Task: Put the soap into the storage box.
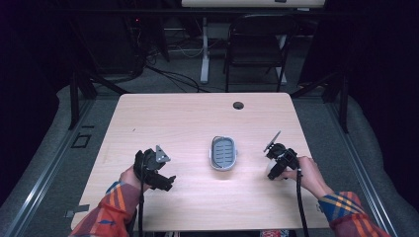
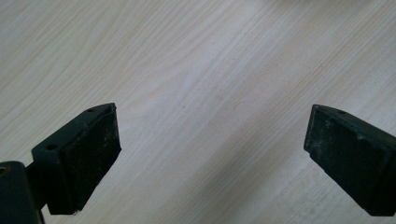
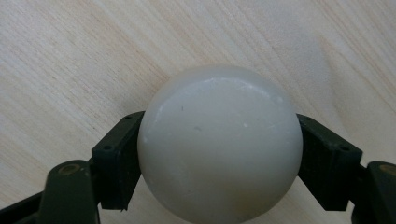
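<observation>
The right gripper (image 3: pixel 219 149) is clamped on a pale, rounded, soap-like ball (image 3: pixel 219 144), one jaw pressed against each flank, just above the wooden table (image 1: pixel 188 123). In the high view this gripper (image 1: pixel 274 170) sits at the table's right, near the front edge. A small grey oval dish (image 1: pixel 223 152) with a slotted floor lies at the table's centre, directly to the left of the loaded gripper and a little farther from the person; its long axis runs away from the person. The left gripper (image 2: pixel 210 140) stands with its jaws spread wide over bare wood, holding nothing; in the high view it (image 1: pixel 154 170) rests left of the dish. The dish lies roughly midway between the two, so the likely move, a leftward carry, falls to the right hand.
</observation>
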`<state>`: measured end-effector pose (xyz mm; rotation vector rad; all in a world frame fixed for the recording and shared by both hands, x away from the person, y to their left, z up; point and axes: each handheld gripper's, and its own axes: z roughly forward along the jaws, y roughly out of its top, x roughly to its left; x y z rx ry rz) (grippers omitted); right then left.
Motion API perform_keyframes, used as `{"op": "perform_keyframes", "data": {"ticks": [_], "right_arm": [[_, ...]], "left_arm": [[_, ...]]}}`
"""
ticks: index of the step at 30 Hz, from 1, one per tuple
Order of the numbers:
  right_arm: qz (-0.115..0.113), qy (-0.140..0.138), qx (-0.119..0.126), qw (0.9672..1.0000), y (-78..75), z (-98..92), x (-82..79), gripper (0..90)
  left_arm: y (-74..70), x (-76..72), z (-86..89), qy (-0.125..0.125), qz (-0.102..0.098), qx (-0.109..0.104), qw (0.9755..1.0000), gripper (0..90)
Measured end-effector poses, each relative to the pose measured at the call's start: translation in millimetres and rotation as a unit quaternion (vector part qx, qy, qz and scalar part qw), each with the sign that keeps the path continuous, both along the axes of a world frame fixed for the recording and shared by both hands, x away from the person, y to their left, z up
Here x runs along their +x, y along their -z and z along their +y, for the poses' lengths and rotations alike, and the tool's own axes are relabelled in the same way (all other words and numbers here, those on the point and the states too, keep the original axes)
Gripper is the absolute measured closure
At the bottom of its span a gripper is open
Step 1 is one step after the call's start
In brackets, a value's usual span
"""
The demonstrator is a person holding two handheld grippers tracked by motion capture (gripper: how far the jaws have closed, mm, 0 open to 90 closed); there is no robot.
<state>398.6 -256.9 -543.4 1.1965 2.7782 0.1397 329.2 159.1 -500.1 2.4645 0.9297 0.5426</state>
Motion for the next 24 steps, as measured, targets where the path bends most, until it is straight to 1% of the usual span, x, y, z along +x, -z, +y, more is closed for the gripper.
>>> {"op": "perform_keyframes", "data": {"ticks": [3, 4, 5, 7, 8, 11, 13, 17, 18, 20, 21, 22, 23, 24], "right_arm": [[0.000, -0.001, 0.001, 1.0000, -0.6, -0.3, -0.2, 24.0], [-0.006, 0.005, 0.008, 0.9999, 0.0, -0.2, -1.1, 24.0], [-0.001, -0.003, -0.005, 1.0000, -4.9, -0.3, -0.2, 24.0], [-0.002, -0.009, -0.005, 1.0000, -6.3, 0.0, -0.1, 24.0], [-0.006, -0.004, 0.001, 1.0000, -5.9, 0.5, -1.0, 24.0], [-0.005, -0.006, -0.001, 1.0000, -7.3, 0.7, -0.7, 24.0], [-0.007, -0.013, -0.006, 0.9999, -7.8, 1.3, -0.4, 24.0], [-0.005, -0.014, -0.007, 0.9999, -9.9, 2.3, -0.6, 24.0], [-0.010, -0.015, -0.005, 0.9998, -10.3, 3.1, -1.2, 24.0], [-0.007, -0.020, -0.011, 0.9997, -12.0, 4.3, -1.3, 24.0], [-0.015, -0.010, 0.001, 0.9998, -9.7, 5.4, -2.9, 24.0], [-0.015, -0.010, 0.001, 0.9998, -9.7, 5.4, -2.9, 24.0], [-0.009, -0.021, -0.009, 0.9997, -11.3, 6.0, -2.0, 24.0], [-0.015, -0.021, -0.009, 0.9996, -10.6, 7.5, -2.2, 24.0]], "left_arm": [[-0.1, -0.1, 0.2, 0.000, 0.000, 0.000, 1.0000, 3.6], [0.0, -0.1, 0.2, -0.001, 0.000, -0.002, 1.0000, 3.6], [-0.2, -0.2, 0.3, -0.001, 0.000, -0.002, 1.0000, 3.6], [-0.3, -0.3, 0.3, 0.000, -0.001, -0.001, 1.0000, 3.6], [-0.3, -0.3, 0.3, 0.000, 0.000, -0.001, 1.0000, 3.6], [-0.1, -0.2, 0.2, 0.000, -0.001, -0.001, 1.0000, 3.6], [-0.5, -0.3, 0.3, 0.001, 0.001, 0.000, 1.0000, 3.6], [-0.5, -0.3, 0.4, 0.001, 0.000, 0.002, 1.0000, 3.6], [-0.5, -0.4, 0.3, 0.001, 0.001, 0.000, 1.0000, 3.6], [-0.4, -0.4, 0.3, 0.000, 0.001, 0.000, 1.0000, 3.6], [-0.2, -0.3, 0.3, 0.000, 0.000, 0.000, 1.0000, 3.6], [-0.2, -0.3, 0.3, 0.000, 0.000, 0.000, 1.0000, 3.6], [-0.4, -0.3, 0.3, 0.000, 0.001, 0.001, 1.0000, 3.6], [-0.5, -0.3, 0.2, 0.000, 0.001, 0.000, 1.0000, 3.6]]}}
